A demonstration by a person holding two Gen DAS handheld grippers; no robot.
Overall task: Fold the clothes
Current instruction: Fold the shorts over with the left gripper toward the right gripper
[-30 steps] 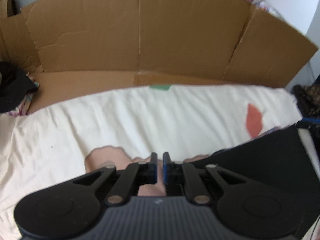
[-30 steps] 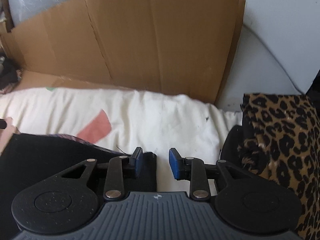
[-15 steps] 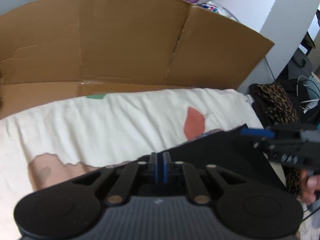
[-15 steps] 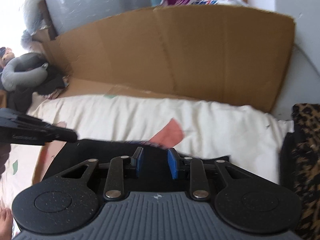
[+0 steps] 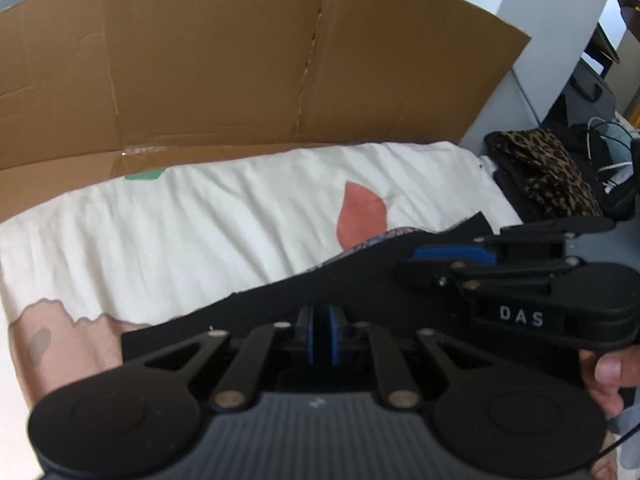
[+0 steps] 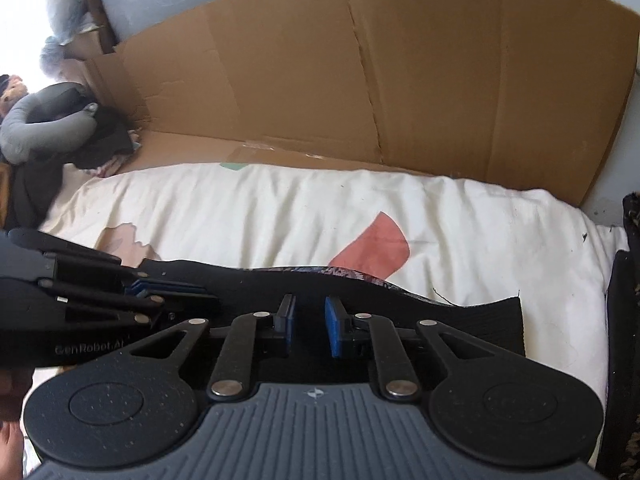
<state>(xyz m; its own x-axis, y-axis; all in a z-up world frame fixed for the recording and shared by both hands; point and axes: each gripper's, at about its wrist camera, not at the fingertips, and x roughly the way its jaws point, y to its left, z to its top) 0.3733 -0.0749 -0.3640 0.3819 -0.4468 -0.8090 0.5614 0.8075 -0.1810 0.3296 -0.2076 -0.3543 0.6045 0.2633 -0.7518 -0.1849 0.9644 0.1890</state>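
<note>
A black garment [image 5: 360, 280] lies flat on a cream sheet [image 5: 200, 232], with a patterned lining showing along its far edge. My left gripper [image 5: 322, 334] hovers low over the garment's near left part. Its blue pads stand almost together and are opening, and I see no cloth pinched between them. In the right wrist view it comes in from the left as the left gripper [image 6: 172, 290]. My right gripper [image 6: 310, 326] is over the black garment [image 6: 460, 320]. Its jaws are closing with a clear gap, fabric below them. The left wrist view has the right gripper [image 5: 408, 262] lying sideways.
A tall cardboard wall [image 5: 200, 60] stands behind the sheet. A leopard-print cloth [image 5: 552, 176] is piled at the right with cables behind it. A grey neck pillow [image 6: 36, 120] and dark clothes lie at the far left. A person's hand [image 5: 608, 376] holds the right gripper.
The left gripper moved right, off the pink patch and onto the black garment. The right gripper moved left over the garment, its jaws narrowed, and the two grippers are now close together.
</note>
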